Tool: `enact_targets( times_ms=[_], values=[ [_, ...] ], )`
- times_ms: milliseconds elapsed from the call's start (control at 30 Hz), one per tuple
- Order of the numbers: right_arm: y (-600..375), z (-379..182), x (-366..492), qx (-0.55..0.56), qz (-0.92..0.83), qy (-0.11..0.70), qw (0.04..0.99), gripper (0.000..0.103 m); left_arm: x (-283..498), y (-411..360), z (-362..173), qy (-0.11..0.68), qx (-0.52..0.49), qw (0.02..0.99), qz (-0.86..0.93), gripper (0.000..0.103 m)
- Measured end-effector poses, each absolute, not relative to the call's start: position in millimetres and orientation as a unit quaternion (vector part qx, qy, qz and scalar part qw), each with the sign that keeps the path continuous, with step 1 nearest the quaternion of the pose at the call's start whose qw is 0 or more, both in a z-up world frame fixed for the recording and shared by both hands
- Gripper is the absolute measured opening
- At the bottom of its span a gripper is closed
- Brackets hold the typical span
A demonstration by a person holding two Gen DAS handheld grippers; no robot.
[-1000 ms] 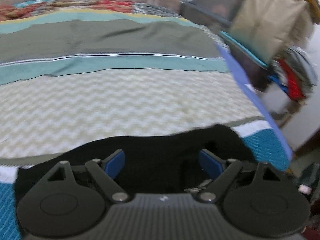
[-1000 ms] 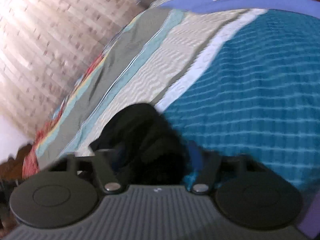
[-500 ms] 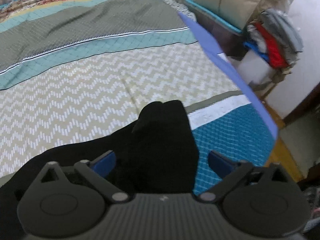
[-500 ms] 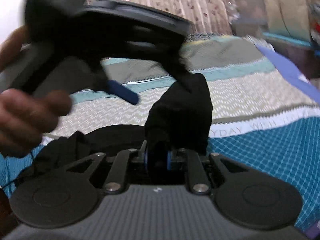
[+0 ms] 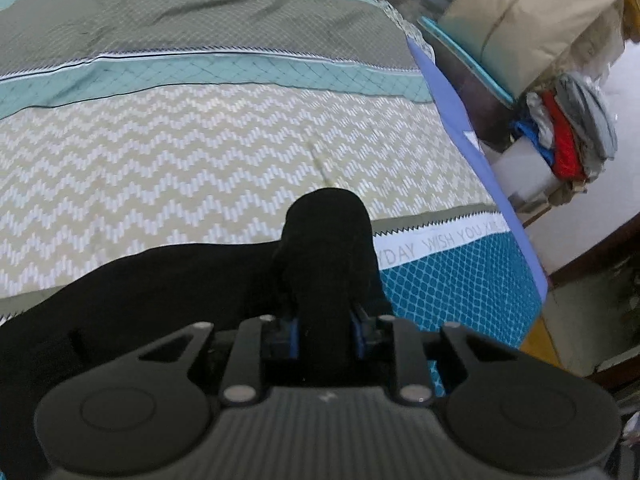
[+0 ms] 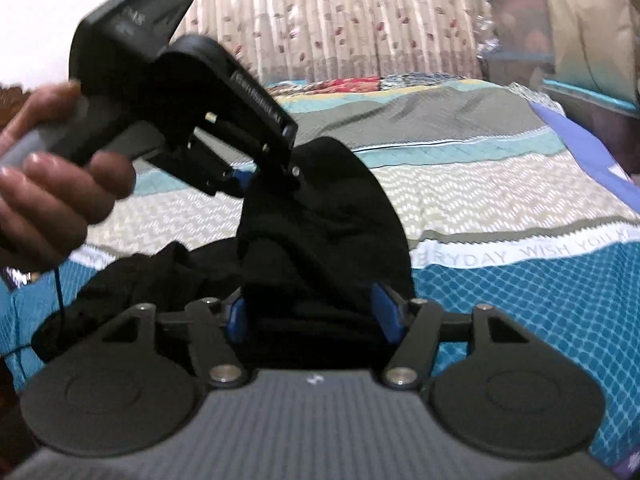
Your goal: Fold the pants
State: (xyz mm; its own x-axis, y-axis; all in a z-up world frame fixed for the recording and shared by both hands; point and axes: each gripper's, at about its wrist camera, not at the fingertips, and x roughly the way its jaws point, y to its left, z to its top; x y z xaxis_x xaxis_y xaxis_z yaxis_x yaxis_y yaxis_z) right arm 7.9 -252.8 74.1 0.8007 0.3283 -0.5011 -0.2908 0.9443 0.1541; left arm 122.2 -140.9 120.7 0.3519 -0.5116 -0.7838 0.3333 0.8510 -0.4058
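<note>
Black pants (image 5: 160, 280) lie bunched on the patterned bedspread (image 5: 200, 152) near its front edge. My left gripper (image 5: 325, 332) is closing, and its blue pads pinch a raised fold of the pants. In the right wrist view, a hand (image 6: 48, 184) holds the left gripper (image 6: 276, 178) at upper left, lifting a peak of the pants (image 6: 320, 220). My right gripper (image 6: 311, 312) is opening. Its blue pads stand apart with the black cloth still bunched between them.
The bed's right edge shows a purple sheet (image 5: 472, 152). Beyond it stand storage boxes, a beige bag (image 5: 532, 20) and a pile of coloured clothes (image 5: 568, 136). A curtain (image 6: 340, 20) hangs behind the bed. A thin black cord (image 6: 60, 292) hangs below the hand.
My left gripper has gone from wide open to pinching a raised fold of the pants. My right gripper rolled upright, then its tightly closed jaws spread apart around the cloth.
</note>
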Motion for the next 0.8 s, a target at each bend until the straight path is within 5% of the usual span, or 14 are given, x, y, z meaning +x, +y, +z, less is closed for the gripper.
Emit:
enact_targets(
  times_ms=[33, 400, 800],
  values=[
    [-247, 76, 8, 0.027, 0.171, 0.270, 0.947, 0.019, 121, -134, 123, 0.503, -0.092, 0.820, -0.257, 0.021],
    [-152, 106, 16, -0.034, 0.275, 0.254, 0.927, 0.018, 104, -12, 128, 0.468, -0.155, 0.846, -0.203, 0.021],
    [-66, 95, 27, -0.110, 0.369, 0.300, 0.873, 0.018, 80, 100, 72, 0.482, -0.241, 0.831, -0.136, 0.022]
  ],
)
